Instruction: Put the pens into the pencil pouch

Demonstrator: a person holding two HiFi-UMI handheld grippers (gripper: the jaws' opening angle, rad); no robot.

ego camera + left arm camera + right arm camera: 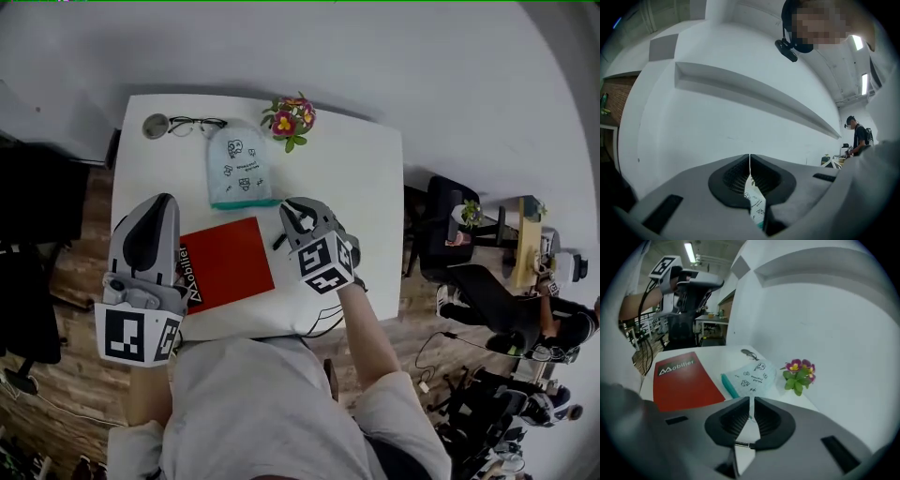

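Observation:
The pale blue pencil pouch (242,167) lies flat at the back middle of the white table (370,178), teal edge toward me. My right gripper (298,211) hovers just right of the pouch's near corner. Its jaws stand together with only a narrow slit and hold nothing (751,403). A thin dark thing, possibly a pen (278,242), lies on the table under that gripper and crosses the gap below the jaws (742,444). My left gripper (159,204) is shut and empty at the table's left, tilted up at the wall (749,159).
A red notebook (225,262) lies between the two grippers, in front of the pouch. Glasses (192,124) and a small flower pot (291,117) stand along the back edge. The table meets a white wall. Chairs and people are off to the right.

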